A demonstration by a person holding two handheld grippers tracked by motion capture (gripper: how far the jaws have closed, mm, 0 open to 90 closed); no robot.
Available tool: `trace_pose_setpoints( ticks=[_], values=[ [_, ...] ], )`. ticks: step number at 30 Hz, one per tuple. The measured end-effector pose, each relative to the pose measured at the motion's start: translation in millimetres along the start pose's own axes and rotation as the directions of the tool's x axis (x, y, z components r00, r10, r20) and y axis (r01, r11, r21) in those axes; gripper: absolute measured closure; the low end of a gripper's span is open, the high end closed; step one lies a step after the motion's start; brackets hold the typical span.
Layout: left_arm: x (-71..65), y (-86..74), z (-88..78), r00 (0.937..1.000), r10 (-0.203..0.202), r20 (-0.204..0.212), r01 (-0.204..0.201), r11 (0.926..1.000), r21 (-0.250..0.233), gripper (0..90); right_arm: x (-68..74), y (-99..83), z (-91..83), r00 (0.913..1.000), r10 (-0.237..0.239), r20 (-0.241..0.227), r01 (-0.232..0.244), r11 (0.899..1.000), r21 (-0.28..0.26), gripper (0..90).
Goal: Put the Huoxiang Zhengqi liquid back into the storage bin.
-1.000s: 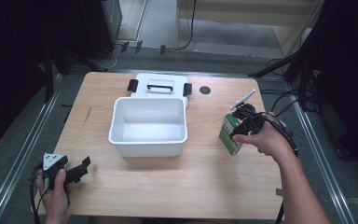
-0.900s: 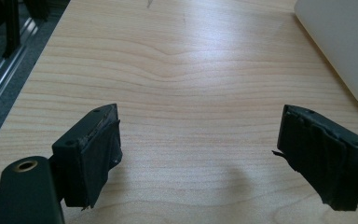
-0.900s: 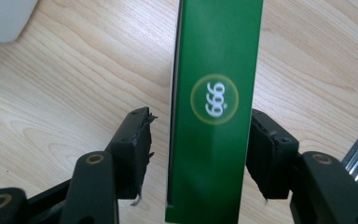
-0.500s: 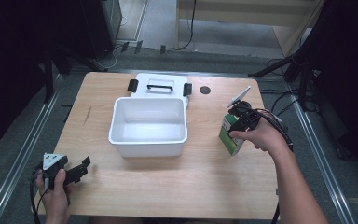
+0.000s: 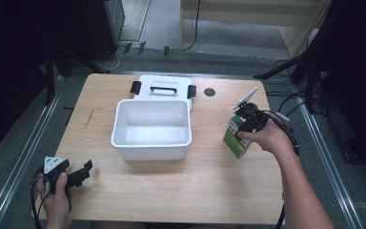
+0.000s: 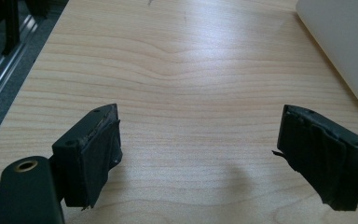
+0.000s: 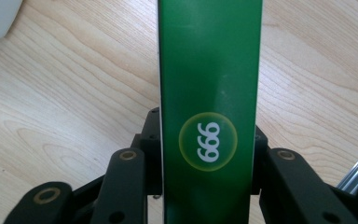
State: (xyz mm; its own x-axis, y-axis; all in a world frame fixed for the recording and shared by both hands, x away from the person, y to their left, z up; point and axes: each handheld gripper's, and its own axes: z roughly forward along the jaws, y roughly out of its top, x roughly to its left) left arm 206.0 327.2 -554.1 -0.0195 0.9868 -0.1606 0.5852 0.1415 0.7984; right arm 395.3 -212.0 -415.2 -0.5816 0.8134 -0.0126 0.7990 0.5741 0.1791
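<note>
The right gripper (image 5: 244, 128) clamps a green box (image 5: 235, 138) that stands on the wooden table (image 5: 181, 191) to the right of the white tub (image 5: 152, 129); its jaws have just been closing, and the right gripper view shows them pressed against both sides of the box (image 7: 209, 107). The left gripper (image 5: 78, 174) rests near the table's edge, to the left of the tub and nearer the person, its jaws spread wide with nothing between them. Behind the tub lies a white lid (image 5: 162, 87) with a black handle.

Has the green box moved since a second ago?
No. The green box stands at the same spot right of the white bin; the right gripper has just closed on it.
</note>
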Motion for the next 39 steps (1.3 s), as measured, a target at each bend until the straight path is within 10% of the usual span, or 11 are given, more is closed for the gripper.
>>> trace_pose_setpoints(
  ticks=[20,35,36,39],
  values=[
    [0.0,0.2,0.5,1.0000,0.004,0.005,-0.004,0.9999,0.010,14.4,21.3,-1.5,-23.7,0.9729,-0.231,0.008,0.231,0.970,-0.076,65.3],
    [0.4,0.3,0.5,0.9999,-0.004,0.009,0.004,0.9999,0.010,14.4,37.5,12.5,-49.6,0.8979,-0.440,0.015,0.438,0.890,-0.123,65.1],
    [0.6,0.3,0.5,0.9999,-0.004,0.009,0.003,0.9999,0.010,14.4,41.1,15.7,-56.8,0.8795,-0.476,0.018,0.474,0.871,-0.132,65.1],
    [0.6,0.4,0.5,0.9999,-0.004,0.010,0.004,0.9999,0.011,14.4,44.4,19.1,-63.8,0.8658,-0.500,0.022,0.498,0.856,-0.137,65.1]
  ],
)
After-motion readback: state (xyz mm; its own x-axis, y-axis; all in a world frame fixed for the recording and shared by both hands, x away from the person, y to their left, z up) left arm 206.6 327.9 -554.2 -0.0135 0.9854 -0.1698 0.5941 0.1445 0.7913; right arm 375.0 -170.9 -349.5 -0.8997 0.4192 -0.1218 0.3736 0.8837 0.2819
